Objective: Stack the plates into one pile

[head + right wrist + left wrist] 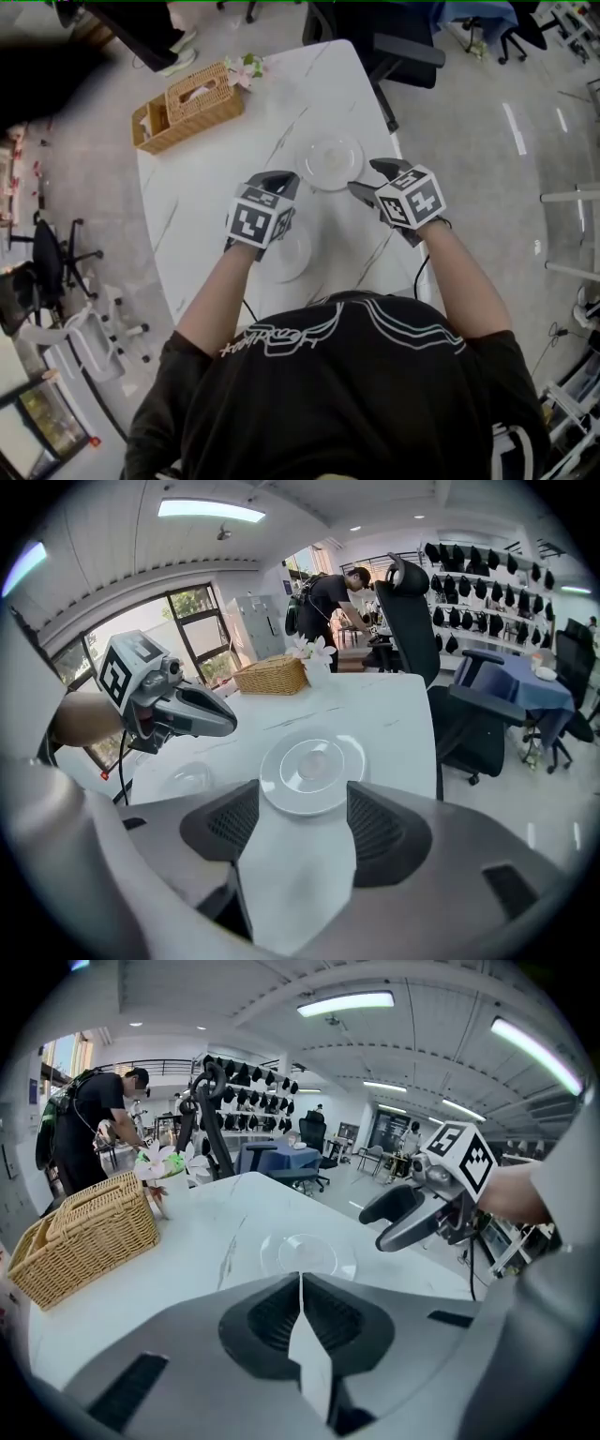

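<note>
Currently your left claw is closed on nothing, hovering over the clear plate, while your right claw hangs with jaws apart and empty just at the near rim of the white plate; both plates lie apart, unstacked, on the tabletop.
</note>
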`<state>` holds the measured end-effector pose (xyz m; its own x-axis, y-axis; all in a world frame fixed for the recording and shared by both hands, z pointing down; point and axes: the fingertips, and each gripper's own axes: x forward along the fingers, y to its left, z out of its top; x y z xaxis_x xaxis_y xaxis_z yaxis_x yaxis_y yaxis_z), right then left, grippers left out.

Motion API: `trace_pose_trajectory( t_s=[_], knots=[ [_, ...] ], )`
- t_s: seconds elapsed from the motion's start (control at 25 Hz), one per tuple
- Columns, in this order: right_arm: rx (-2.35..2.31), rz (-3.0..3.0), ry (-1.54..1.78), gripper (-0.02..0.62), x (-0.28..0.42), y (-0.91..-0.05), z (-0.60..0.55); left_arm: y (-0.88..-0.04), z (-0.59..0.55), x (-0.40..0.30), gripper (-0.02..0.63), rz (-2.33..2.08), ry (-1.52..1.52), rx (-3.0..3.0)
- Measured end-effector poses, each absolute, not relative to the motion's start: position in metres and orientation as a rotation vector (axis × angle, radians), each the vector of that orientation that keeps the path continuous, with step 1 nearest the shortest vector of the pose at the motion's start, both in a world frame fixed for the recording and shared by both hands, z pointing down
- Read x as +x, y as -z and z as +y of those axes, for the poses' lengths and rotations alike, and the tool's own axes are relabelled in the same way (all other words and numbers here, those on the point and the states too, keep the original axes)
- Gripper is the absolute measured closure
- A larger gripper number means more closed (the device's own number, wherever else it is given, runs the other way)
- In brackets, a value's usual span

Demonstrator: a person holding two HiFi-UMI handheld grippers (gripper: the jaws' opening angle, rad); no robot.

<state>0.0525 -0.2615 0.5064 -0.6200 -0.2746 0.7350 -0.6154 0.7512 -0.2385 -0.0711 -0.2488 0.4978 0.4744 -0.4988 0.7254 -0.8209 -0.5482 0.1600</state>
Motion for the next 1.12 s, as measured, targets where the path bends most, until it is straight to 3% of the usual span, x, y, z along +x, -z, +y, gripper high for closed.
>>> trace_pose_trajectory(
  t_s=[1.12],
  knots=[
    [0.787,-2.174,-0.922,0.291,0.063,-0.552,-0.289,-0.566,-0.286,-0.054,0.575,-0.975,-1.02,2.199]
  ],
)
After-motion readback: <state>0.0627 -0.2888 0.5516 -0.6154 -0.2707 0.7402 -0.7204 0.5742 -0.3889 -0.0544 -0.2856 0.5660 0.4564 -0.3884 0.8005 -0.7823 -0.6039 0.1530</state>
